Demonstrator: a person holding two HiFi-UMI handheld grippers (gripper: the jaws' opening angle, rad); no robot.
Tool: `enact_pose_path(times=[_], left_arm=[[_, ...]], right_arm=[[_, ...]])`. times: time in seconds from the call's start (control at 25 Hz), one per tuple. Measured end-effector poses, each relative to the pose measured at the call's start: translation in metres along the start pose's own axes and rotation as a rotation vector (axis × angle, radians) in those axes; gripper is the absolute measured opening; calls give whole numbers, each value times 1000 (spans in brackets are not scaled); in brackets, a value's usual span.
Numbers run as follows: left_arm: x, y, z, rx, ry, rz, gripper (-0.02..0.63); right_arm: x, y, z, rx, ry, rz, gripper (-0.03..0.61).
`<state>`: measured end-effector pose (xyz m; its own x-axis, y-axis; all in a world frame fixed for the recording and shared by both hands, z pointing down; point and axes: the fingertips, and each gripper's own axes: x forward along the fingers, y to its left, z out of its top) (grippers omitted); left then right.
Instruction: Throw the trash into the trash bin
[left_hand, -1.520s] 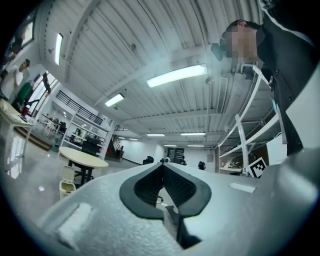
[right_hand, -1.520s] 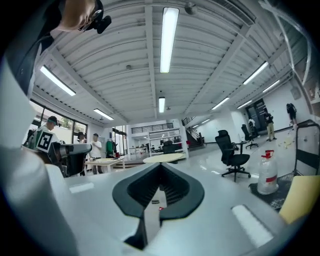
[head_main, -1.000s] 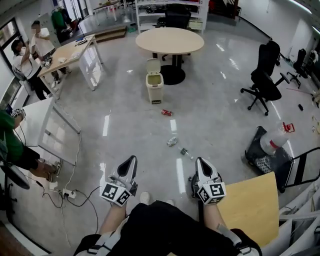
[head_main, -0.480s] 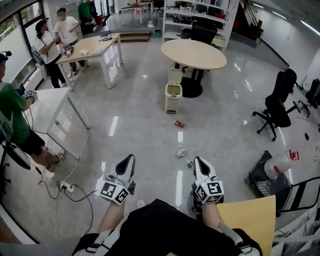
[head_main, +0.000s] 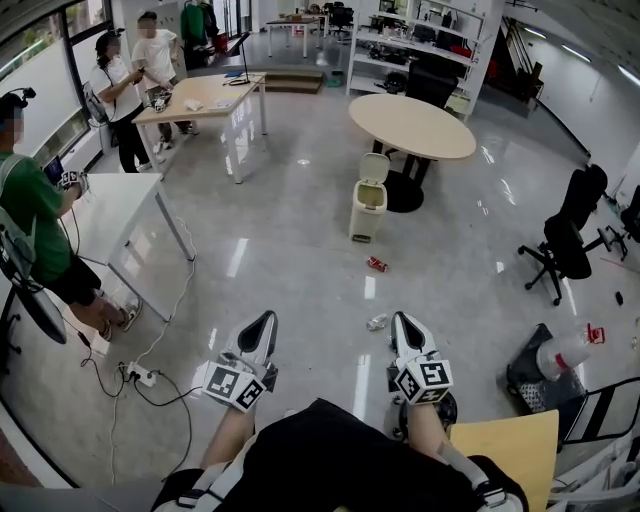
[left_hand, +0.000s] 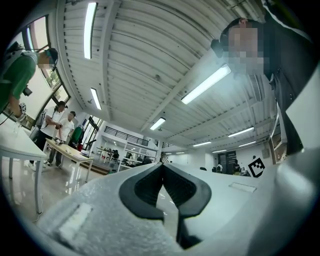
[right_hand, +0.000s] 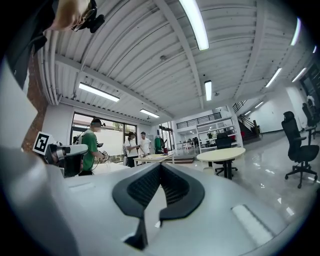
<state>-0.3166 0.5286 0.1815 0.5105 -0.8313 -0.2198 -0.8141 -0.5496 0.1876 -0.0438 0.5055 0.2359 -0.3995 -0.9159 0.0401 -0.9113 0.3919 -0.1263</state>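
A cream trash bin (head_main: 367, 212) with its lid up stands on the grey floor beside the round table's foot. On the floor in front of it lie a red can (head_main: 377, 264) and, nearer to me, a crumpled clear bottle (head_main: 376, 322). My left gripper (head_main: 262, 323) and right gripper (head_main: 403, 322) are held low in front of my body, pointing ahead, both shut and empty. The bottle lies just left of the right gripper's tip. In the left gripper view the left gripper (left_hand: 161, 166) has its tips together; in the right gripper view the right gripper (right_hand: 160, 165) does too.
A round table (head_main: 412, 125) stands behind the bin. An office chair (head_main: 566, 245) is at the right, a white table (head_main: 115, 205) and a power strip with cables (head_main: 140, 376) at the left. A wooden board (head_main: 500, 440) and a black bag (head_main: 545, 372) lie bottom right. People stand far left.
The bin, can and bottle have come nearer as I walk forward. A small green bottle seen by the right gripper is now out of sight. Both grippers stay shut.
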Motion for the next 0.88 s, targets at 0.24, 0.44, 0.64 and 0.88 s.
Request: enact_pose_path(times=[0.24,0.44,0.64,0.88], left_arm=[[-23,39,8,-2,-9,22,0],[-25,54,6,10,3,-15,0],[-14,64,-8,3,19,-39,0],[7,75,-24,-35,42,-29,0]], right_arm=[[19,28,5,-30,-25,-20,6],[16,27,4,-57,-4,-89,6],[11,18,-4,-44,36,-133,6],[24,2,-7,-41,46,-152,6]])
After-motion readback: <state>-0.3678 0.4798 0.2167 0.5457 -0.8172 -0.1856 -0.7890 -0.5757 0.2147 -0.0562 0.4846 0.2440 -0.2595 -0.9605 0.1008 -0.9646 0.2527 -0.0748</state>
